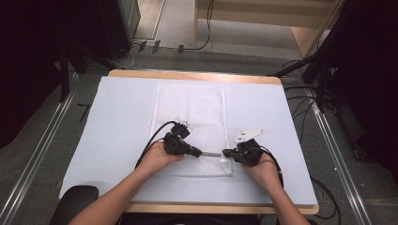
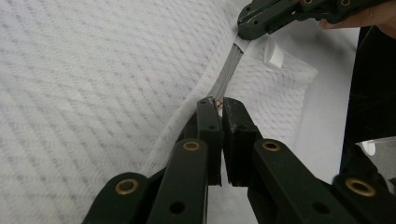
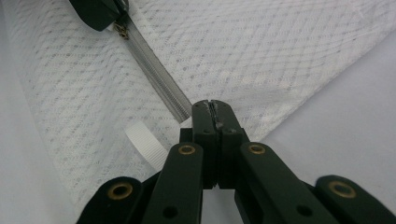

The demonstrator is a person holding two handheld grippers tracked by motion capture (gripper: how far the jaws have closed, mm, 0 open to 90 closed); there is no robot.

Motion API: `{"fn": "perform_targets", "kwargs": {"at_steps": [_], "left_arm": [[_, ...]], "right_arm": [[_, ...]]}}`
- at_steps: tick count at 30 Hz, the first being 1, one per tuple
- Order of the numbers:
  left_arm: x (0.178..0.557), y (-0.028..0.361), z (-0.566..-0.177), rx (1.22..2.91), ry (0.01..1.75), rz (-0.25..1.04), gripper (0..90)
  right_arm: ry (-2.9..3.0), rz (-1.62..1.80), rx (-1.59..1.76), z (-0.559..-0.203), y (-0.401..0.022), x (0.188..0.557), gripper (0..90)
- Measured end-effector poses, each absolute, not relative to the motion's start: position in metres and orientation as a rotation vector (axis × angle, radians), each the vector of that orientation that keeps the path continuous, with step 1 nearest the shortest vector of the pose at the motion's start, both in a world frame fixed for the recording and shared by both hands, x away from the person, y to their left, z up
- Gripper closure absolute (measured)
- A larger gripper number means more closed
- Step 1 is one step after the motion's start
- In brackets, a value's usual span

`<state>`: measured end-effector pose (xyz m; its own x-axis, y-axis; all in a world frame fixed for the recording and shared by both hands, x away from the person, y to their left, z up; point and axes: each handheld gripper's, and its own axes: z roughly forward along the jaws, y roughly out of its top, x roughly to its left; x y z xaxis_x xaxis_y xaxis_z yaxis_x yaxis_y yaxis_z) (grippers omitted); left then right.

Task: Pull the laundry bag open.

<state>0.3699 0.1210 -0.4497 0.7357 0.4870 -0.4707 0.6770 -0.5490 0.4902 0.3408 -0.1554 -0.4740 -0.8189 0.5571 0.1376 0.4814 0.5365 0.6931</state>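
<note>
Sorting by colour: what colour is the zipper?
Grey zipper, clearest in right gripper view.

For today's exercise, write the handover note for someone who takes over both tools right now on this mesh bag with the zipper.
Left tool: shut on the zipper pull, partway along the zipper.
Right tool: shut on the mesh bag's zipper end, next to the white ribbed loop, holding the zipper taut.
Bag lies flat on the pale sheet, zipper along its near edge.
Done: both grips set, pull away from the right end.
Left: probably slide the pull on to the far end; then release.
</note>
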Motion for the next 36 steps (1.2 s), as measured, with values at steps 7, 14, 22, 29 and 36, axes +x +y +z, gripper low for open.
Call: {"fn": "perform_targets", "kwargs": {"at_steps": [7, 14, 22, 29, 36], "left_arm": [[0.371, 0.133, -0.443, 2.273, 0.885, -0.362, 88.1], [0.372, 0.152, -0.437, 2.271, 0.89, -0.35, 88.1], [0.37, 0.168, -0.437, 2.267, 0.904, -0.346, 88.0], [0.369, 0.192, -0.435, 2.255, 0.934, -0.336, 88.0], [0.366, 0.216, -0.435, 2.234, 0.968, -0.337, 88.0]], "right_arm": [[2.669, 1.159, 0.896, -0.474, -0.155, 0.342, 90.0], [2.67, 1.166, 0.888, -0.475, -0.156, 0.342, 90.0], [2.664, 1.177, 0.881, -0.475, -0.157, 0.342, 90.0], [2.663, 1.174, 0.894, -0.475, -0.157, 0.342, 90.0], [2.656, 1.18, 0.892, -0.476, -0.157, 0.342, 90.0]]}}
